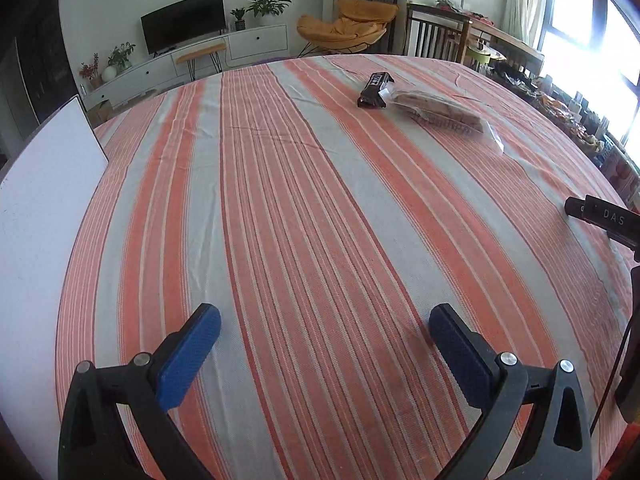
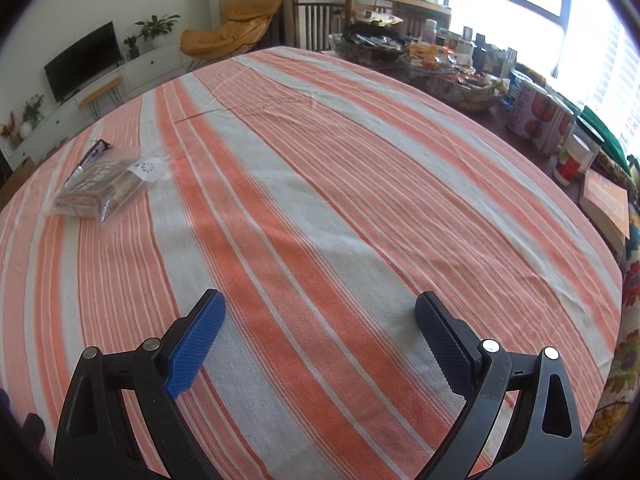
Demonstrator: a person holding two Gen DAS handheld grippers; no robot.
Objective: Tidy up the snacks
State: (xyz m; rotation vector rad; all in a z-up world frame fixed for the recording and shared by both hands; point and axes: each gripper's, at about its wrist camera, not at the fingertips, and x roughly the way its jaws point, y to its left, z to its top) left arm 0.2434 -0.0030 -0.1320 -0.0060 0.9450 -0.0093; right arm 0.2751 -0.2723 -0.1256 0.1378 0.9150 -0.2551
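Note:
A clear bag of brown biscuits [image 1: 438, 114] lies far across the striped tablecloth [image 1: 304, 208], touching a dark wrapped snack bar [image 1: 375, 90] just behind it. In the right wrist view the biscuit bag [image 2: 105, 190] sits at the far left with the dark bar [image 2: 93, 154] beyond it. My left gripper [image 1: 325, 322] is open and empty, low over the cloth, well short of both snacks. My right gripper [image 2: 320, 310] is open and empty, also over bare cloth, with the snacks far to its left.
A white board [image 1: 44, 208] lies at the table's left edge. Bowls of packets [image 2: 456, 84], cans [image 2: 540, 116], a jar and a book [image 2: 604, 204] crowd the table's right side. Part of the other gripper [image 1: 600, 216] shows at the right edge.

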